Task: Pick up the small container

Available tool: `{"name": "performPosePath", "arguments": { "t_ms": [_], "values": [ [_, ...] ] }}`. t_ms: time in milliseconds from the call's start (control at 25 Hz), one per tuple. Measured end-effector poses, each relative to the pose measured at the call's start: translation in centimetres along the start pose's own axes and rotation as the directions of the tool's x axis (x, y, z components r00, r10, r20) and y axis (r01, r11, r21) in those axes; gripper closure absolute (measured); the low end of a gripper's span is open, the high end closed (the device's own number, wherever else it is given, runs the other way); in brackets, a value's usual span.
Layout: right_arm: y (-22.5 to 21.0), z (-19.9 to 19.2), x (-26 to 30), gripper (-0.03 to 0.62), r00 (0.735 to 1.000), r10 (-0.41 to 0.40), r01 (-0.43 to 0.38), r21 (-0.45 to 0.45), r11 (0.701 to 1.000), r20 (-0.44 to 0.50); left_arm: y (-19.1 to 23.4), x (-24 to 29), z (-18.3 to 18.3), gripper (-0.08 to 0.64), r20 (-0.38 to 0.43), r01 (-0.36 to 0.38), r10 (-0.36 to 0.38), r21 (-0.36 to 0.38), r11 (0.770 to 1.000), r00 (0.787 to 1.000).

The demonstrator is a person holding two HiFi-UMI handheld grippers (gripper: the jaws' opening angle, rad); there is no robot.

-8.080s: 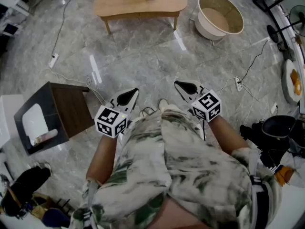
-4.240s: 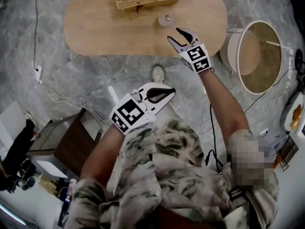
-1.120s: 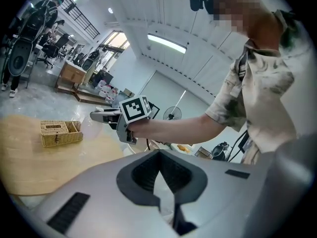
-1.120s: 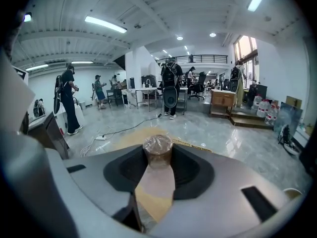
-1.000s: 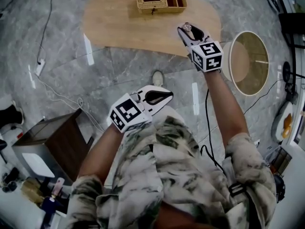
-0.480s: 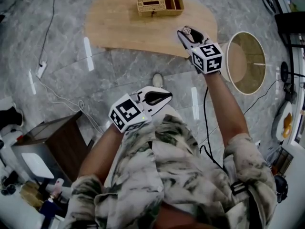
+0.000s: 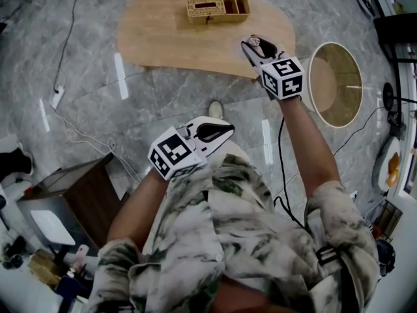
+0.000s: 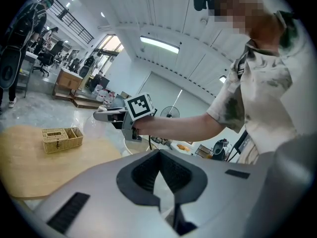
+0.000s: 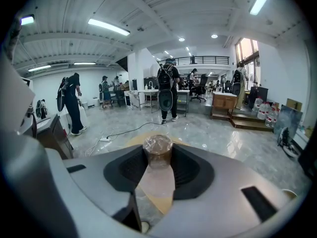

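While the right gripper (image 7: 256, 45) reaches out over the far right end of a pale wooden table (image 7: 169, 34), its jaws are closed partway on the small container (image 9: 157, 151), one pad pressed against each side. The container is a short round jar, brownish, with a clear, wrinkled cover on top. It sits upright at the tips of the jaws, above the table's edge; whether its base touches the wood cannot be told. Farther back on the table, well apart from the jar, lies a woven basket (image 7: 206, 7) with an open compartment at one end. The left gripper (image 7: 225, 129) is held close to the person's patterned shirt (image 7: 247, 227), its jaws pressed together with nothing between them. Below is a grey marble floor (image 7: 85, 96), with a round white tub (image 7: 335, 83) just right of the table.
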State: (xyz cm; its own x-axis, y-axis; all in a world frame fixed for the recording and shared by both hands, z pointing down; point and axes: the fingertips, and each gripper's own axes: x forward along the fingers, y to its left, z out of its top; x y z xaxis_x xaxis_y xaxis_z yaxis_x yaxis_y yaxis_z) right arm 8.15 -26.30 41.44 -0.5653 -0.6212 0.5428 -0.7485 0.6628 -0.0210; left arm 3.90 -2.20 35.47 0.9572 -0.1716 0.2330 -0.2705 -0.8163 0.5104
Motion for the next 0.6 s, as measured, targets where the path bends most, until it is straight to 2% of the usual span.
{"name": "performPosePath", "arguments": {
  "t_ms": [600],
  "values": [
    [-1.2,-0.6,0.7,0.436,1.0,-0.012,0.013,0.018,1.0,-0.021,1.3,0.5,0.3,0.538,-0.012,0.021,-0.021,-0.013,1.0,1.0]
  ]
}}
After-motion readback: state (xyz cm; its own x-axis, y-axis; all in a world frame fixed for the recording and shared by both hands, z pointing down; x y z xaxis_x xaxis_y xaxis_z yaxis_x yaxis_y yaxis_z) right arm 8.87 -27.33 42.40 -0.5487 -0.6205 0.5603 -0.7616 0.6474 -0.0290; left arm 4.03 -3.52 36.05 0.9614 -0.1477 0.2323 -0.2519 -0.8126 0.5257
